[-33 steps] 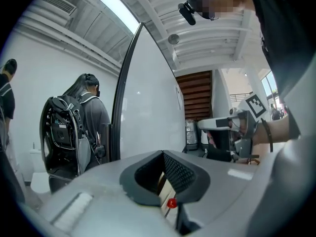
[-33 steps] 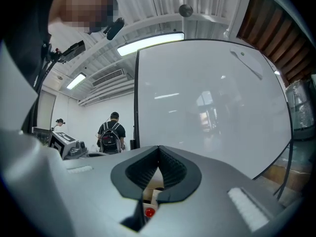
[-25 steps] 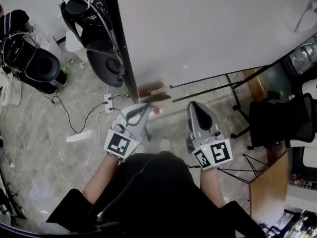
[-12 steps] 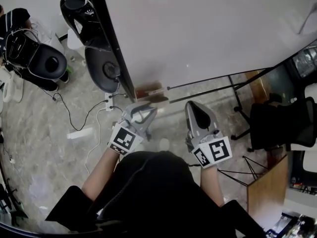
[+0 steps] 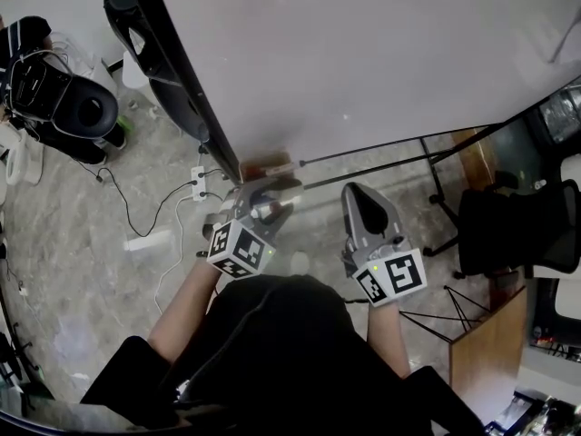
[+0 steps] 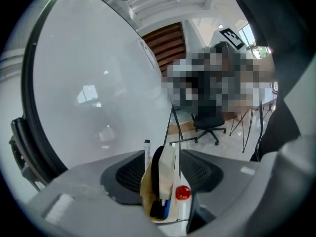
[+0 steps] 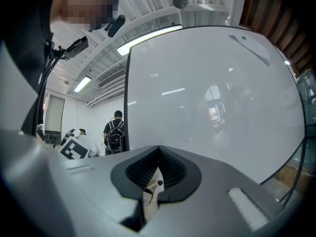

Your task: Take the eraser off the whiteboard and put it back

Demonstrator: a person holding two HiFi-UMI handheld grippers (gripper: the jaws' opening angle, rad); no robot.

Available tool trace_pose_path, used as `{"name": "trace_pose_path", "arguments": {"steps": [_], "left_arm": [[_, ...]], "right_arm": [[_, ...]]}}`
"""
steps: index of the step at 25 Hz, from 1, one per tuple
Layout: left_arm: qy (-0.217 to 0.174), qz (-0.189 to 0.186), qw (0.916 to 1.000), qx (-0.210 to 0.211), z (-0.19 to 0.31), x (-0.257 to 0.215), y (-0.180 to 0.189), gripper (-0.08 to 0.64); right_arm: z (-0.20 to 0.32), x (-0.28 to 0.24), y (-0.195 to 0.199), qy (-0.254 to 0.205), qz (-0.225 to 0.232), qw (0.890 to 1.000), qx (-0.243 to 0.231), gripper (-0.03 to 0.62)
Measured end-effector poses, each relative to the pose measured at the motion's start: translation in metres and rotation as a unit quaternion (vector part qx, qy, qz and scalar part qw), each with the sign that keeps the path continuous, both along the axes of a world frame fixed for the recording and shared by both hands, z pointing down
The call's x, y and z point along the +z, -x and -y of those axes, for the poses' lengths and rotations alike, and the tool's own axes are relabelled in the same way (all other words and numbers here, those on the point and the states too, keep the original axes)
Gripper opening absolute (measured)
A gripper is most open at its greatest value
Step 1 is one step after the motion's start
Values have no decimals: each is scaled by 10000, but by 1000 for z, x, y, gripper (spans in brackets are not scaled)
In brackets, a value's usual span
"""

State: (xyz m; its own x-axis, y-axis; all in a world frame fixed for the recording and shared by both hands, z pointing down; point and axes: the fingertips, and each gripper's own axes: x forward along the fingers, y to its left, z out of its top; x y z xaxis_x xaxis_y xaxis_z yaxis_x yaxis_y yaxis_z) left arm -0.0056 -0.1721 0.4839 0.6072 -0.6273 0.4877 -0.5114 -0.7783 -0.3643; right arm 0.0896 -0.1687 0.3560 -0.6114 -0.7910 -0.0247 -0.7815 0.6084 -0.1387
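Eraser [image 6: 167,168] stands on edge in the tan holder [image 6: 145,191] at the bottom edge of the whiteboard [image 5: 363,53]. Black felt face is toward the board, pale back faces out.

Left tool [image 5: 261,189] is right at the holder, jaws opening, one on either side of the eraser. Gaps visible on both sides, pads not pressing, so no grip.

Same holder also carries:
- a white marker [image 6: 146,152] with a black cap, upright just on the board side of the eraser
- a red round cap [image 6: 182,192] on the outer side
- something blue [image 6: 165,209] low down in front

Right tool [image 5: 357,191] has its jaws together, nothing clamped. It hangs beside the left one, short of the board and apart from the holder. Its own view faces the board, and the holder and marker show only through the hollow below the closed tips.

Head view: stone floor [image 5: 91,289] below the board with a power strip [image 5: 197,186] and cable. Black office chair [image 5: 508,221] is off to my right.
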Motion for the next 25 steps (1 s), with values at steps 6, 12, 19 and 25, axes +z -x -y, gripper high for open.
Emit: {"name": "trace_pose_path", "arguments": {"steps": [6, 12, 19, 25], "left_arm": [[43, 790, 9968, 80, 5, 18, -4, 259], [179, 1414, 9897, 98, 11, 30, -9, 262], [304, 1837, 9825, -13, 24, 39, -12, 239], [410, 1893, 9810, -58, 24, 42, -13, 204]], "right_arm": [[6, 5, -7, 26, 10, 10000, -45, 9], [13, 7, -13, 41, 46, 9999, -96, 9], [28, 8, -23, 60, 111, 9998, -126, 9], [29, 9, -27, 64, 139, 9998, -99, 9]]}}
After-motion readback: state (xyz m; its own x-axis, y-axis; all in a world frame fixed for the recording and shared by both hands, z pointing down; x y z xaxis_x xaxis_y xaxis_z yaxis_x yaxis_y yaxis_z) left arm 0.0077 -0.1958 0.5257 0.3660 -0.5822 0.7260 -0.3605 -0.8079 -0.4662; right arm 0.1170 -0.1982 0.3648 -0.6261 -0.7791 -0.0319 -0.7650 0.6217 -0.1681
